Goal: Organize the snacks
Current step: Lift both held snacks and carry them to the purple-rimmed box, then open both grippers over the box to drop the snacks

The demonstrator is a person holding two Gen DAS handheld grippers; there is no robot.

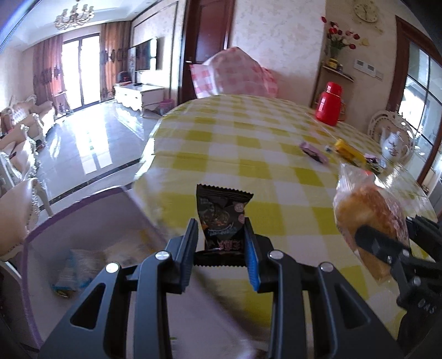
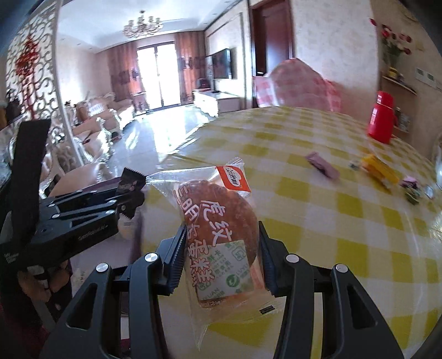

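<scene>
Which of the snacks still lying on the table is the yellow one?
The yellow packet, right of the purple bar and below the red flask; the others there are purple or mixed-coloured.

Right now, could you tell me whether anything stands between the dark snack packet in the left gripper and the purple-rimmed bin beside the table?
Nothing visible does. The left gripper holds the dark snack packet over the table edge, and the purple-rimmed bin lies open just to its left, with packets already inside. The right gripper with its cake packet is on the other side.

A family home: a chandelier (image 2: 142,25), carved sofas (image 2: 103,110), a wall television (image 2: 223,64) and curtained balcony doors (image 2: 159,78) lie beyond a yellow-checked counter (image 1: 248,143).
</scene>
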